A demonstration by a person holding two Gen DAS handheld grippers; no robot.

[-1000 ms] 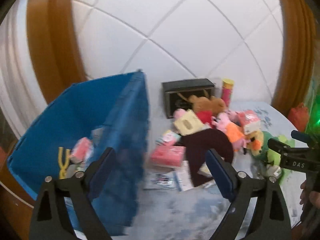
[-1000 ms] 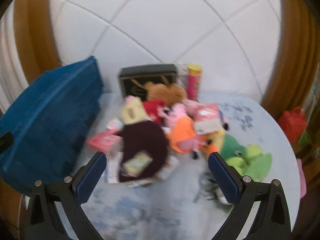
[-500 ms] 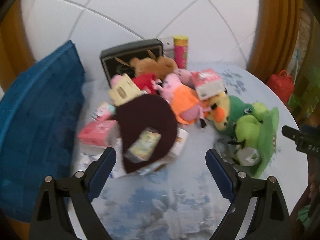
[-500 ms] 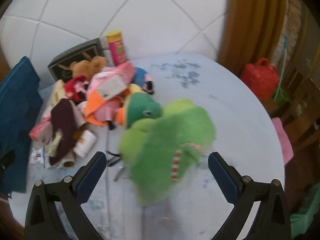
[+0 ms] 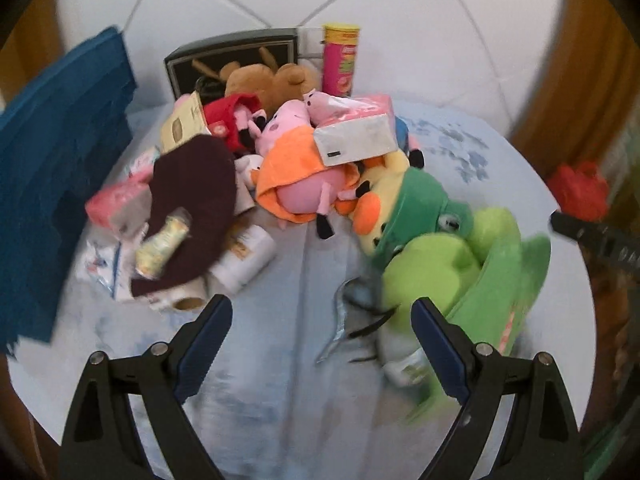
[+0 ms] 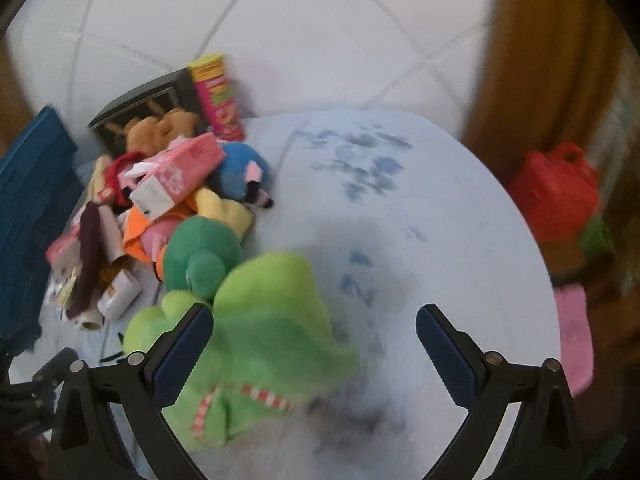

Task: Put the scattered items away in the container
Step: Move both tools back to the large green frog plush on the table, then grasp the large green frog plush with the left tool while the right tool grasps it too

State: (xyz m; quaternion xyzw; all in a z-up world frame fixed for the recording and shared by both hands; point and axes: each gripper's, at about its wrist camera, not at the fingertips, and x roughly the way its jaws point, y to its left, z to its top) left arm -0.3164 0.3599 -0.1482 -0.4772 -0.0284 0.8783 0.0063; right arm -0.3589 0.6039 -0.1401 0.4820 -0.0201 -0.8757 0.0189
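A pile of toys and packets lies on a round pale-blue table [image 5: 288, 400]. A blue bin [image 5: 48, 184] stands at the left, also in the right wrist view [image 6: 28, 208]. My left gripper [image 5: 322, 332] is open and empty above the table, short of the pile. A light green plush [image 5: 452, 276] lies at its right finger. My right gripper [image 6: 314, 344] is open, low over the same green plush [image 6: 260, 320], which lies by its left finger. A pig plush in orange [image 5: 296, 176], a dark maroon cloth [image 5: 192, 208] and a pink-white box [image 5: 356, 136] lie in the pile.
A black framed box [image 5: 224, 56] and a pink snack tube [image 5: 340, 60] stand at the back against a white padded wall. A red bag [image 6: 556, 196] and a pink cloth [image 6: 576, 340] lie beyond the table's right edge. Wooden trim flanks the wall.
My left gripper has swung right from the blue bin to the toy pile and come closer. My right gripper has swung right and moved down onto the green plush.
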